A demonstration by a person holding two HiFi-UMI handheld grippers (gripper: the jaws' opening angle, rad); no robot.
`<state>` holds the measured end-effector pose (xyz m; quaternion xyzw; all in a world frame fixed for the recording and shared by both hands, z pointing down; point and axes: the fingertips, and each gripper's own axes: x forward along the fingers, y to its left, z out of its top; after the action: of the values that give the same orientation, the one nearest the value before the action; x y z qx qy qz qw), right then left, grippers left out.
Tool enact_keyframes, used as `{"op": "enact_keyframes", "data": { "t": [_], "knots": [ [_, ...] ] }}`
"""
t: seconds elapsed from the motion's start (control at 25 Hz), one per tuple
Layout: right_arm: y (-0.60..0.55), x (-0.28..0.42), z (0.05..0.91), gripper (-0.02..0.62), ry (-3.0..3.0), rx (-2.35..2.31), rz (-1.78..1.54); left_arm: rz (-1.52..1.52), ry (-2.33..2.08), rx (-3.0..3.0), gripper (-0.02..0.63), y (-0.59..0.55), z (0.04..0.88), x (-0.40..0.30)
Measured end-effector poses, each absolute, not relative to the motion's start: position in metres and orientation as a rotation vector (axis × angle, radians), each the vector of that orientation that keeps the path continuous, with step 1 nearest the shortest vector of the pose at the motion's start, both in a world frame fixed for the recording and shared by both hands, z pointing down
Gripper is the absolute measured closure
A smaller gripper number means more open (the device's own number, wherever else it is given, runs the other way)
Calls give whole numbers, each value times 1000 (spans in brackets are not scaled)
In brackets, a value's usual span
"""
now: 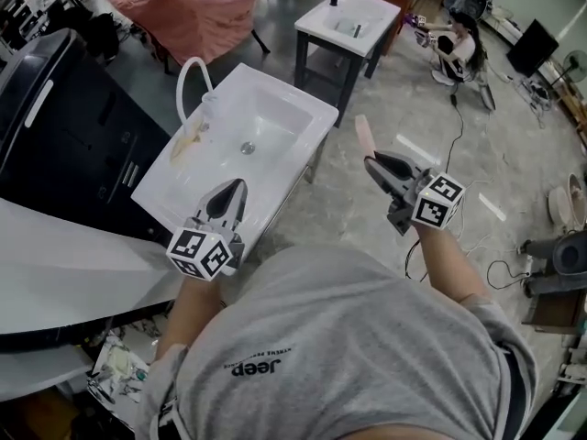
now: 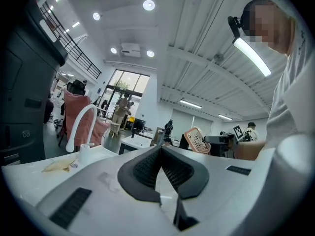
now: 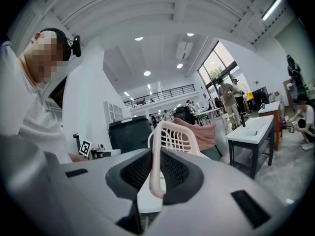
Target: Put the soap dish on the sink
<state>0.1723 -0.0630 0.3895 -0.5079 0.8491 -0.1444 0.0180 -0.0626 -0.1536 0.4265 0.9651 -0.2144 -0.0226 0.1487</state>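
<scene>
From where I stand, the pick-up looks done. The right gripper [image 1: 370, 160] has its jaws partly closed, pinching the pink slatted soap dish [image 3: 173, 135] by its rim. The rest of the dish sticks out past the jaw tips. The left gripper [image 1: 240, 184] has its jaws together with nothing in them. The white sink [image 1: 292, 108] lies just ahead of the left jaws and off to the left of the right ones, well clear of the dish. Still to do, I'd say: bring the dish over and set it on the sink.
</scene>
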Motion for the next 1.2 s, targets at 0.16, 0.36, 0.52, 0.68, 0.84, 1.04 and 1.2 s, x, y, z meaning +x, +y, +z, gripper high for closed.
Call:
{"op": "enact_keyframes", "data": {
  "t": [0.16, 0.36, 0.52, 0.68, 0.84, 1.04, 1.2],
  "knots": [
    [-94, 194, 400, 489, 2684, -1513, -482, -41, -666, 2754, 592, -175, 435, -41],
    [-152, 241, 410, 489, 2787, -1321, -510, -64, -889, 2701, 592, -207, 434, -11],
    [-194, 266, 413, 489, 2904, -1153, -492, -99, -1052, 2607, 592, -229, 430, 9],
    [-240, 269, 416, 489, 3061, -1007, -403, -111, -1178, 2548, 592, -244, 424, 16],
    [-272, 253, 423, 489, 3146, -945, -348, -58, -1251, 2543, 592, -254, 426, 4],
    [-310, 215, 428, 489, 3292, -915, -172, -41, -1281, 2546, 592, -275, 434, -27],
    [-346, 189, 437, 489, 3429, -884, -7, -31, -1244, 2565, 592, -300, 447, -31]
  ]
}}
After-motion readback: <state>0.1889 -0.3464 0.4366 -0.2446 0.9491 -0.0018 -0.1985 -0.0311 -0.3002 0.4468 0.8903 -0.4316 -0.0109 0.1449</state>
